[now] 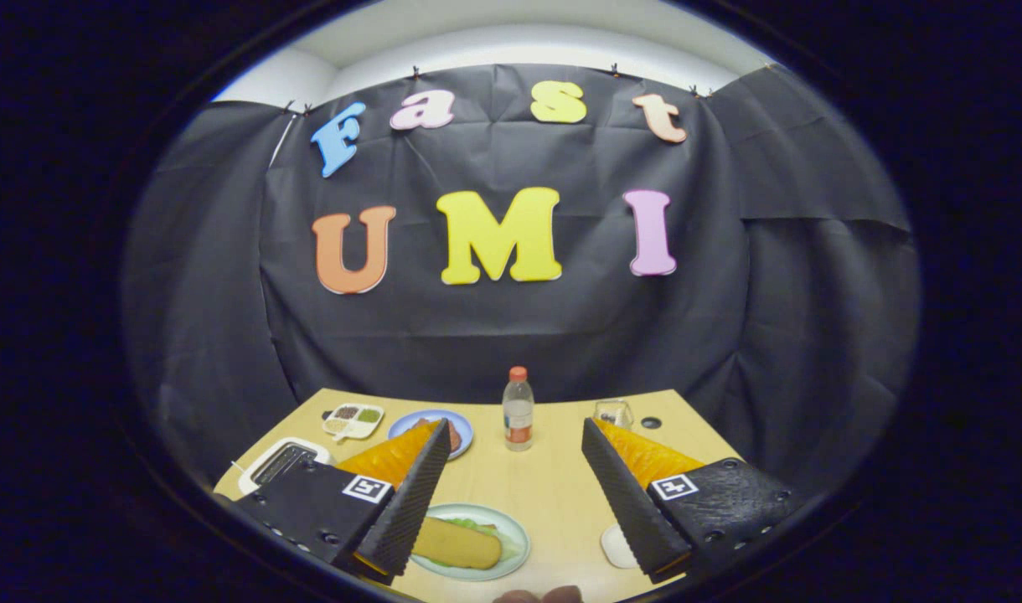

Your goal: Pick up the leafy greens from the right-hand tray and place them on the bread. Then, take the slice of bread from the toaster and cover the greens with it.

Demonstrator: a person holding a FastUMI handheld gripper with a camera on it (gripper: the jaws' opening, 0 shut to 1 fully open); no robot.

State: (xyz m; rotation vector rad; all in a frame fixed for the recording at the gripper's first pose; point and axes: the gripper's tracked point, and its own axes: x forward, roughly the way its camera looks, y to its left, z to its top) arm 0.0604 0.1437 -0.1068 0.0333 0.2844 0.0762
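So the gripper (pixel 511 494) is held back above the table (pixel 544 486) with jaws spread wide and nothing gripped, probably because the bread (pixel 456 544) is already laid over the greens (pixel 487 528) on the plate (pixel 515 536) at lower centre, toaster (pixel 281 461) left of it.

We see a staged recording booth, not a lived-in kitchen: black cloth clipped up as a wall (pixel 511 335) beyond the fingers, a plain wooden tabletop (pixel 553 486) laid with a toaster (pixel 281 462), a bottle (pixel 518 410) and plates (pixel 431 431) of food ahead of them.
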